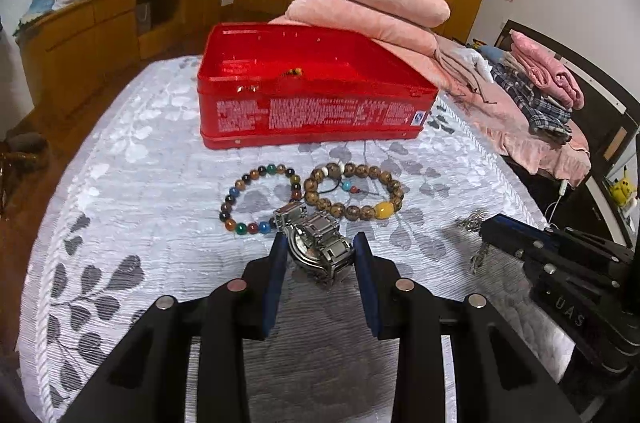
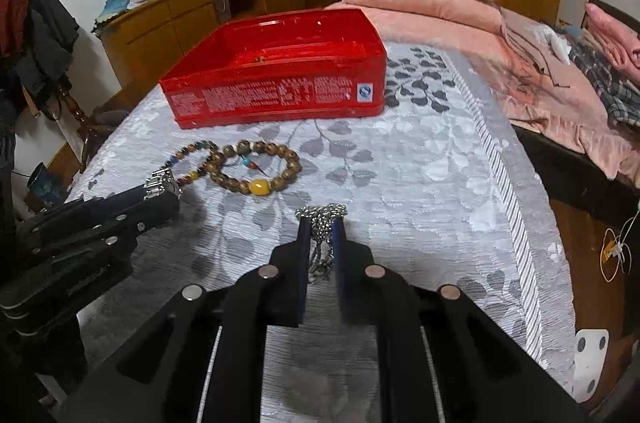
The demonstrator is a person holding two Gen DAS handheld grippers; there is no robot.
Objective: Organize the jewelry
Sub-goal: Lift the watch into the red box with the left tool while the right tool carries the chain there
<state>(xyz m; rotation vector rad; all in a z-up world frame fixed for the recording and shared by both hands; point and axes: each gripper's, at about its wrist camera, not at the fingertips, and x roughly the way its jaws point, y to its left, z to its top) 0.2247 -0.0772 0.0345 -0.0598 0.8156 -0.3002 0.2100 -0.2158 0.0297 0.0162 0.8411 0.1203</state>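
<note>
My left gripper [image 1: 320, 243] is shut on a silver metal watch [image 1: 316, 243], held just above the grey leaf-patterned bedspread. My right gripper [image 2: 322, 223] is shut on a silver chain necklace [image 2: 322, 235] that hangs between its pads; it also shows in the left wrist view [image 1: 476, 223]. A multicoloured bead bracelet [image 1: 260, 199] and a brown bead bracelet with a yellow bead [image 1: 354, 191] lie side by side ahead of the left gripper. Behind them stands an open red tin box [image 1: 312, 91] with a small beaded item inside [image 1: 292, 72].
Folded pink blankets [image 1: 368, 3] are stacked behind the box, with more pink and plaid bedding [image 1: 532, 87] to the right. A wooden sideboard [image 1: 100, 23] runs along the left wall. The bed edge drops off at the right [image 2: 532, 263].
</note>
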